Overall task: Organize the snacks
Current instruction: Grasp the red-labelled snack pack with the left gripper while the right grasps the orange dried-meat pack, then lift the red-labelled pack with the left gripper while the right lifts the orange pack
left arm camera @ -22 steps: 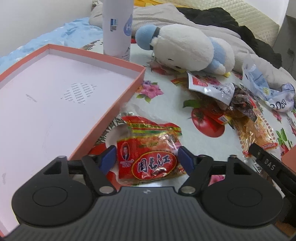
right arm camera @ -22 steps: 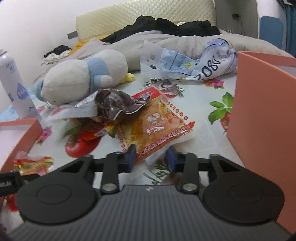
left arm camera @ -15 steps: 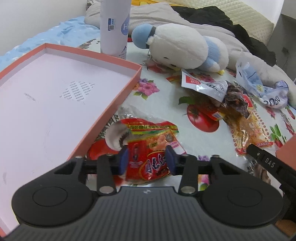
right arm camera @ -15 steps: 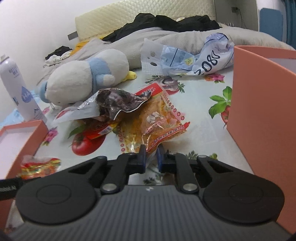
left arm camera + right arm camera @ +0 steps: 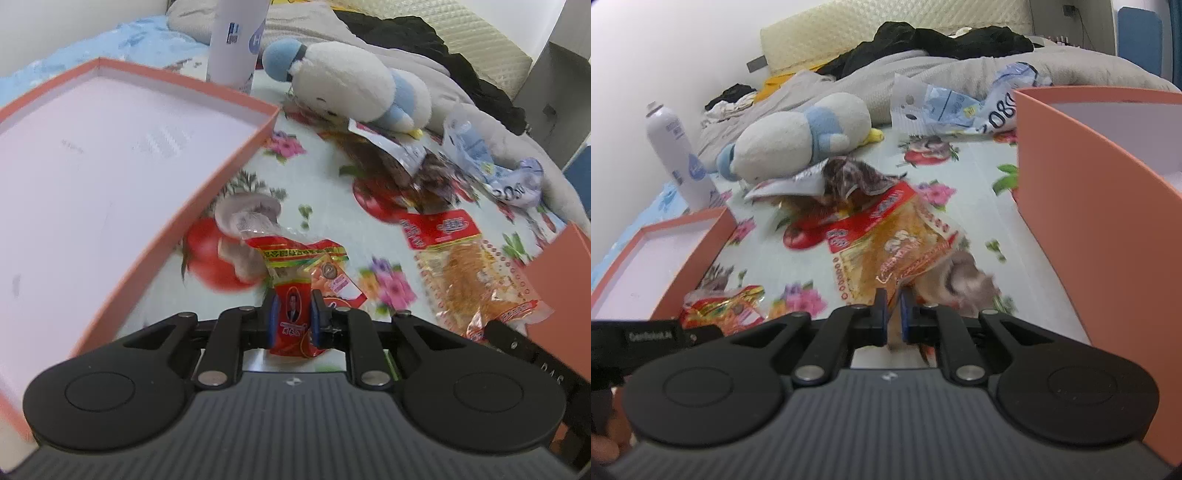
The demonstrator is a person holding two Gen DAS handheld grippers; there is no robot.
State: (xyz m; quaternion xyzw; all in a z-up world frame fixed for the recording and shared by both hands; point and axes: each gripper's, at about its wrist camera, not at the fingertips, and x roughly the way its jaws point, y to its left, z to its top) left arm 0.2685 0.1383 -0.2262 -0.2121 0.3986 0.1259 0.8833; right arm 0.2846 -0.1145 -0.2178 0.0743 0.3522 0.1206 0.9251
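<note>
Both grips have just closed. The left gripper (image 5: 291, 319) now pinches the small red foil snack packet (image 5: 295, 291), near the right wall of the shallow salmon cardboard tray (image 5: 225, 162). The right gripper (image 5: 890, 308) now clamps the corner of the clear orange snack bag (image 5: 886, 247), left of the tall salmon box (image 5: 1067, 206). Both snacks look ready for lifting into boxes.

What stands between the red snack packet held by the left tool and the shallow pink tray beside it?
Nothing visible. The left tool grips the red snack packet, and the shallow pink tray lies open directly to its left, with only bare floral cloth between them.
</note>
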